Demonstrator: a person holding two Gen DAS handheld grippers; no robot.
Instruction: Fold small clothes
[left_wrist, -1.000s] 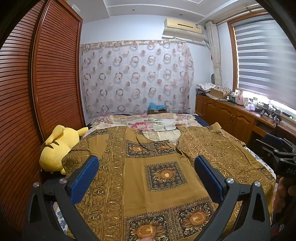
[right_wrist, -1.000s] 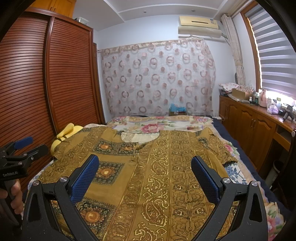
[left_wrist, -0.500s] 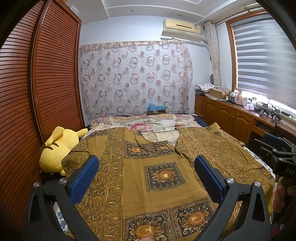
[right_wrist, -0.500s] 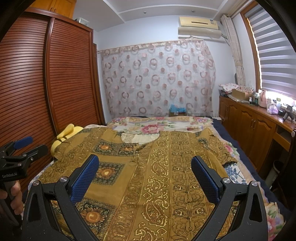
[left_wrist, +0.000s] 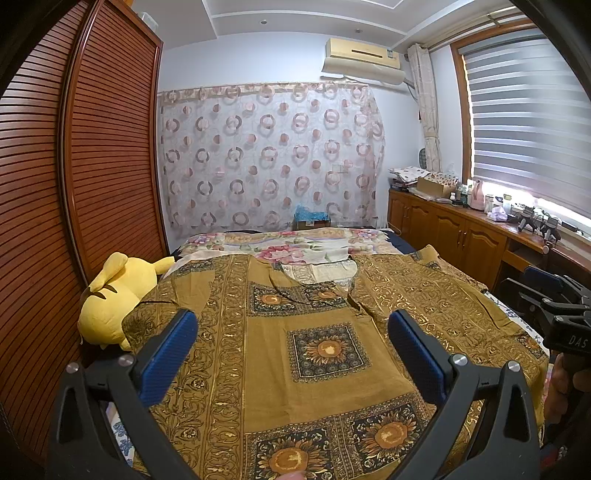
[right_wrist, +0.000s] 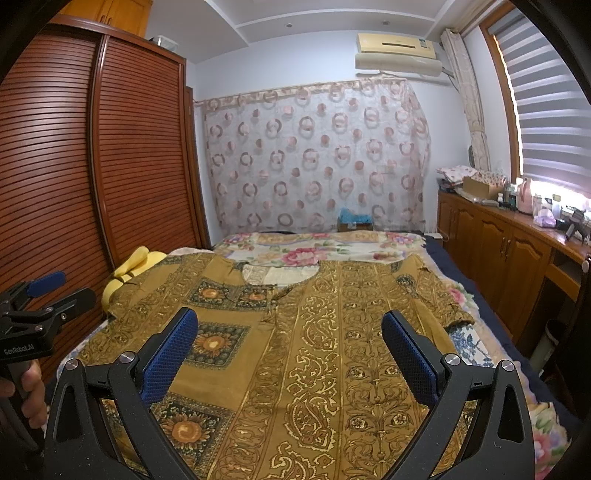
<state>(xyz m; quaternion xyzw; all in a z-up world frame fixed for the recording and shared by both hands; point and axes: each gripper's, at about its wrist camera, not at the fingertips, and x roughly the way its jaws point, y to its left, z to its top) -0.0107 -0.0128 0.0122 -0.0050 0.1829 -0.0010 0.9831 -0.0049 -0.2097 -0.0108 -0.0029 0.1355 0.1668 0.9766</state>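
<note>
A mustard-gold patterned garment with sunflower squares and scroll borders lies spread flat over the bed, neckline toward the far end. My left gripper hovers above its near left half, blue-padded fingers wide open with nothing between them. My right gripper hangs above the near middle of the garment, also open and empty. The right gripper shows at the right edge of the left wrist view; the left gripper shows at the left edge of the right wrist view, held by a hand.
A yellow plush toy lies at the bed's left edge against the slatted wooden wardrobe. A floral sheet covers the far end of the bed. A wooden cabinet with clutter runs along the right wall under the window.
The left wrist view has shifted slightly. Both grippers stay open above the garment, which has not moved.
</note>
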